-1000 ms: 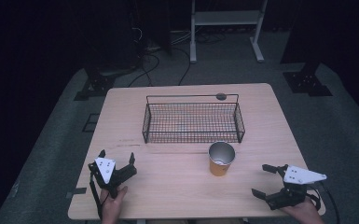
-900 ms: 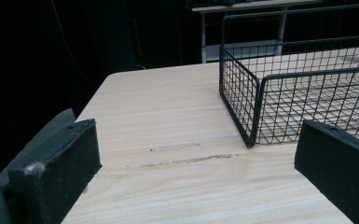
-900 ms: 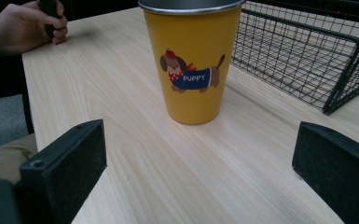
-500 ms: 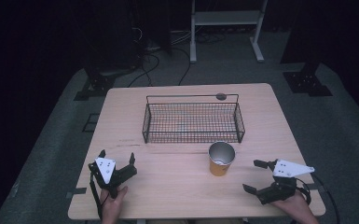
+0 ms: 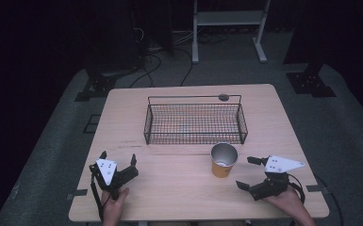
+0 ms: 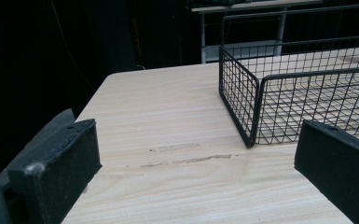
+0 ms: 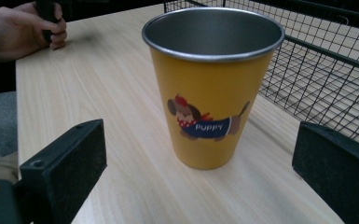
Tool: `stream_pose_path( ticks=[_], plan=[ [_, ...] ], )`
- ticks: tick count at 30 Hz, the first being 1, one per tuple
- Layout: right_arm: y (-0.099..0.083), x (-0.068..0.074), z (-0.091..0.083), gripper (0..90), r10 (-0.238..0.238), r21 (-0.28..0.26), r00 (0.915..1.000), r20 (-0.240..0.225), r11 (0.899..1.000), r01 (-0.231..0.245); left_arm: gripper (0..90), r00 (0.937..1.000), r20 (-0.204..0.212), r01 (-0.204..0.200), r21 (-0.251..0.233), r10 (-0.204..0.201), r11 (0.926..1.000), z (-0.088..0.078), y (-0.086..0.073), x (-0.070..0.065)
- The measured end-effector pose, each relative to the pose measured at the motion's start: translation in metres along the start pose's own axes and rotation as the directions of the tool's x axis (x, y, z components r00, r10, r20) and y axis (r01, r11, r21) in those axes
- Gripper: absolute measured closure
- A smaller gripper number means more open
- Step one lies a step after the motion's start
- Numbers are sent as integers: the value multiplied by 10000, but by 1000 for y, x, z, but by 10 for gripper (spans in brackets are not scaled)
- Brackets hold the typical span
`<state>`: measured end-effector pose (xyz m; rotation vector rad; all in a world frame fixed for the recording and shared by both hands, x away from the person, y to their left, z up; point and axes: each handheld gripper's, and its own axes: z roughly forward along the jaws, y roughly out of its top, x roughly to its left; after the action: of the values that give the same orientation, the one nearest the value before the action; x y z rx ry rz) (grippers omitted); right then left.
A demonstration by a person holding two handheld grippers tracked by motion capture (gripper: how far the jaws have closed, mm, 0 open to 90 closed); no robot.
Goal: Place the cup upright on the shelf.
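Sliding in from the table's right edge over the last second, the right gripper (image 5: pixel 253 173) now sits just beside the cup, while everything else has stayed put. Biggest first: the pale wooden table (image 5: pixel 179 193) carries it all, and toward its far side stands the black wire mesh basket (image 5: pixel 194 123), open-topped and with nothing in it, the likely drop-off if this cup is bound anywhere. Just in front of the basket's near right corner stands the yellow metal cup with a cartoon puppy and a silver rim (image 5: pixel 223 160), upright and apart from the wire. In the right gripper view that cup (image 7: pixel 213 88) sits squarely between the two black jaws, which are spread wide on either side and touch nothing; I'd say that's a lineup for a sideways grab around the body. Over at the near left corner, the left gripper (image 5: pixel 118 164) rests low in the hand, jaws likewise parted with nothing between them, pointed toward the basket's left end (image 6: pixel 242 98), seemingly waiting its turn.
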<state>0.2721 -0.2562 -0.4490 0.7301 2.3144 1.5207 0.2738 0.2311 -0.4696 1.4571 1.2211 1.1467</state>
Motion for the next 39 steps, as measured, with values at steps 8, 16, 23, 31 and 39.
stream_pose_path(
  ticks=[8,16,23,31,39],
  plan=[
    [8,-4,13,24,83,-41,10000,-49,10000,-83,0,10000,5,0,-4,0,10000,0,0,0],
    [16,-5,24,24,53,59,10000,-74,10000,-53,0,10000,2,-3,-6,3,10000,0,0,0],
    [22,-6,33,24,38,63,9999,-158,10000,-37,0,10000,11,-53,-2,53,10000,0,0,-1],
    [28,-8,45,23,12,303,10000,-67,9995,-10,0,10000,10,-45,3,45,10000,0,0,0],
    [30,-8,57,24,-35,305,9998,-175,9995,40,0,10000,9,-48,2,48,10000,0,0,0]
  ],
)
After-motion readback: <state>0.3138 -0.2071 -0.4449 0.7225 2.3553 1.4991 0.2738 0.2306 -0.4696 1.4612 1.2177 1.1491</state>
